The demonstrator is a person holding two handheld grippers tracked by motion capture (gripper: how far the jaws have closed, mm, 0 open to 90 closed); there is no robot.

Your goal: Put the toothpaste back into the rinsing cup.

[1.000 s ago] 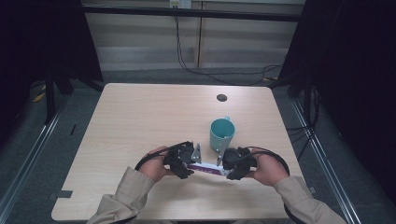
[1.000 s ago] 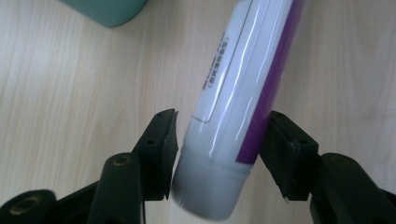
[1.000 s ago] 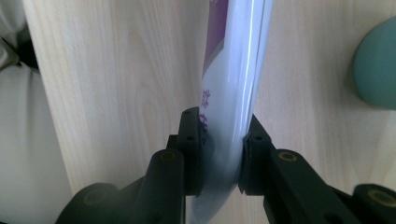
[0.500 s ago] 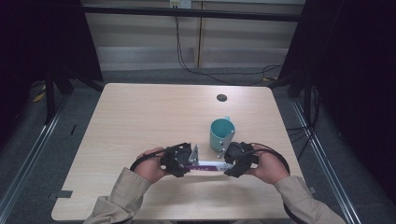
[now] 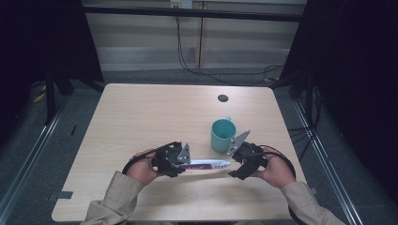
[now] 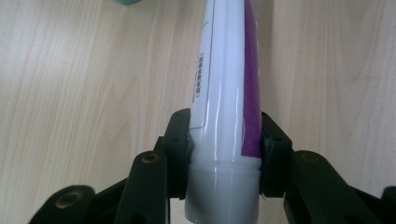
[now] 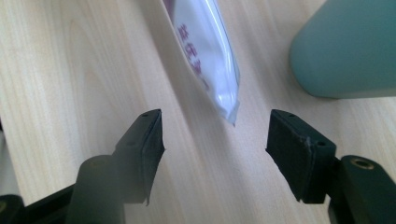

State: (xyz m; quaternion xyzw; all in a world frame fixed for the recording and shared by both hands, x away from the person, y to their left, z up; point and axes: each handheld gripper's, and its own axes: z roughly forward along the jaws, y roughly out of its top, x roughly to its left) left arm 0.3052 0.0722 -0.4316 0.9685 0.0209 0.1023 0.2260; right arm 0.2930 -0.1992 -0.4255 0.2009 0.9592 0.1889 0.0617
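A white and purple toothpaste tube (image 5: pixel 204 165) hangs level just above the table's front. My left gripper (image 5: pixel 180 161) is shut on its cap end; in the left gripper view the pads press both sides of the tube (image 6: pixel 227 107) near its shoulder. My right gripper (image 5: pixel 236 169) has just been opening and now stands open just off the tube's flat crimped end (image 7: pixel 208 51), which points into the gap between the jaws without touching either pad (image 7: pixel 299 149). A teal mug (image 5: pixel 223 135) stands on the table just behind the right gripper.
The light wooden table (image 5: pixel 150 117) has a small dark round hole (image 5: pixel 223 98) near its back right. The mug's side (image 7: pixel 345 51) sits close on the right of the right gripper's jaws. Dark floor and cables surround the table.
The right gripper let go of the tube's crimped end and drew back to the right. The left gripper shifted left, carrying the tube with it.
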